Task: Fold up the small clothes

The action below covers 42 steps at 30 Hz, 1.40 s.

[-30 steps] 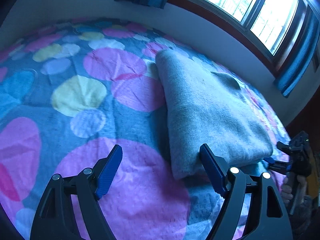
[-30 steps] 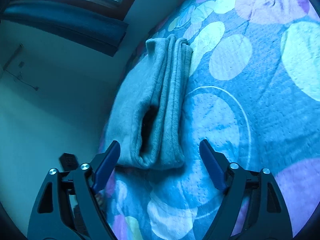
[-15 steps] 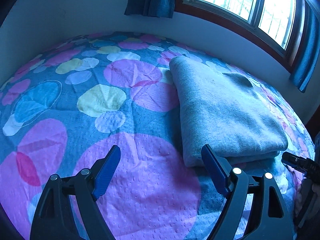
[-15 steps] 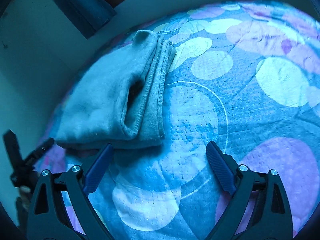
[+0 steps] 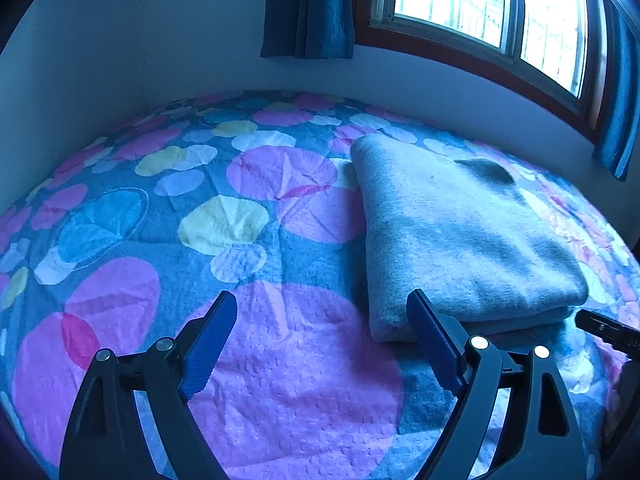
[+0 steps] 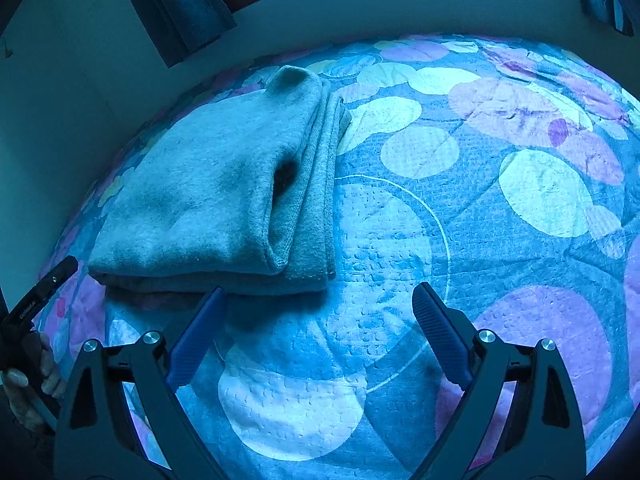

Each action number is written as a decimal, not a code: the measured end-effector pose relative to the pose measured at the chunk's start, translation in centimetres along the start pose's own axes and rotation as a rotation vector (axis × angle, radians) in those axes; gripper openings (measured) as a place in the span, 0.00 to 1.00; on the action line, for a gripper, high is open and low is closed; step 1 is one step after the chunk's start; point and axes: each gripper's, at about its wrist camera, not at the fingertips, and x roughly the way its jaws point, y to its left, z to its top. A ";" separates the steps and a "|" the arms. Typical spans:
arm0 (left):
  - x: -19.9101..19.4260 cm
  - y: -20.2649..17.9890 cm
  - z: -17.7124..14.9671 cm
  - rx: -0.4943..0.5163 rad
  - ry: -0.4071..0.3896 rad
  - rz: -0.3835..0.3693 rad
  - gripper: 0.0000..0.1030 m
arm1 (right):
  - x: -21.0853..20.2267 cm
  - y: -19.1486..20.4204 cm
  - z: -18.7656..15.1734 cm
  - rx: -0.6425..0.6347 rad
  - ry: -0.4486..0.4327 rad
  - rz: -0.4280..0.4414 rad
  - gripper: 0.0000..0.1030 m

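Observation:
A grey garment (image 5: 456, 232) lies folded in a thick rectangle on the bed, right of centre in the left wrist view. In the right wrist view the garment (image 6: 216, 200) lies at upper left, its layered edges facing right. My left gripper (image 5: 320, 336) is open and empty, low over the bedspread just left of the garment's near corner. My right gripper (image 6: 320, 320) is open and empty, just in front of the garment's near edge. Neither touches the cloth.
The bedspread (image 5: 240, 240) has large pink, yellow and blue circles. A wall and a window (image 5: 480, 12) with blue curtains (image 5: 308, 8) stand behind the bed. The other gripper shows at the right edge of the left wrist view (image 5: 608, 332) and at the left edge of the right wrist view (image 6: 36, 304).
Both grippers have drawn back and levelled out away from the folded garment, which now sits farther off in both views. The garment has not moved. Both stay open.

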 end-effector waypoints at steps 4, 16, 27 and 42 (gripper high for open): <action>0.0 -0.2 -0.1 0.015 0.000 0.024 0.83 | 0.0 0.4 -0.2 -0.016 0.001 -0.010 0.91; -0.5 -0.4 0.0 0.001 -0.012 0.039 0.84 | 0.2 0.5 -0.2 -0.021 0.009 -0.009 0.91; -0.1 -0.3 0.1 -0.013 0.011 0.040 0.84 | 0.4 0.4 -0.4 -0.023 0.015 -0.010 0.91; -0.3 -0.3 0.2 -0.018 0.010 0.035 0.84 | 0.7 0.4 -0.6 -0.027 0.024 -0.010 0.91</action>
